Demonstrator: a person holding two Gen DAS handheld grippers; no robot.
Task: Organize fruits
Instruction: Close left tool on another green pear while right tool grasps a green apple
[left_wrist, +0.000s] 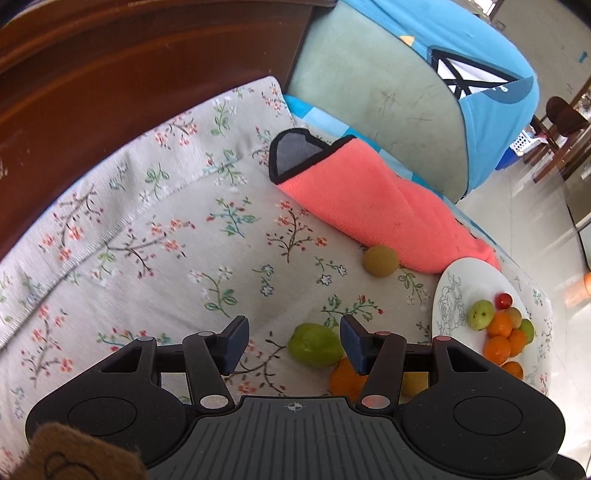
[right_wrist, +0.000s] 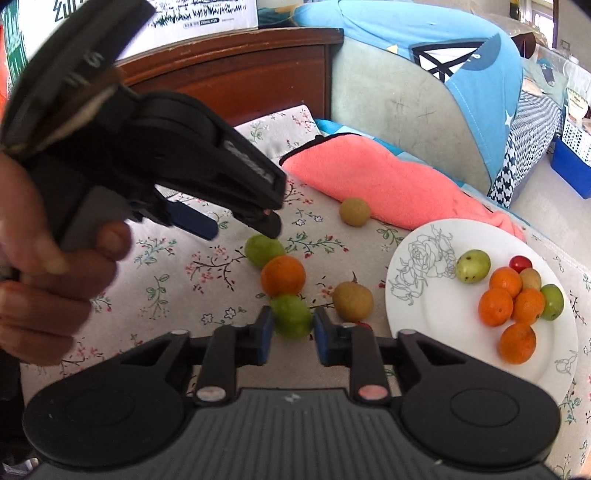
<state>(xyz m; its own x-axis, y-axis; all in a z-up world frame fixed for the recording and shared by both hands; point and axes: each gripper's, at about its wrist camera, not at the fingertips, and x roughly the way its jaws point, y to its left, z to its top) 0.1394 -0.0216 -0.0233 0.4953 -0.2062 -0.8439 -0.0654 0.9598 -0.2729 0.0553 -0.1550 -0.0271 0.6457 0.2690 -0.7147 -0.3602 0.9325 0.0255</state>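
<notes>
Right wrist view: plate (right_wrist: 424, 314) with oranges and green fruits; right gripper (right_wrist: 292, 325) clamped on green fruit (right_wrist: 291, 315); left gripper (right_wrist: 240, 227) jaws apart.

A home bedroom. A floral bedsheet (left_wrist: 155, 229) covers a bed with a dark wooden headboard (right_wrist: 236, 74), beside a pale green cushion (left_wrist: 373, 92) under blue printed fabric (right_wrist: 424, 33). A coral towel (left_wrist: 373, 199) lies on the sheet.

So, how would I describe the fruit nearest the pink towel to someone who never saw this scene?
Find the pink towel lying across the floral cloth, behind the white plate. At its near edge sits one round yellowish-tan fruit. It lies alone, apart from the other loose fruits, and shows no stem, unlike the tan fruit beside the plate.
</notes>
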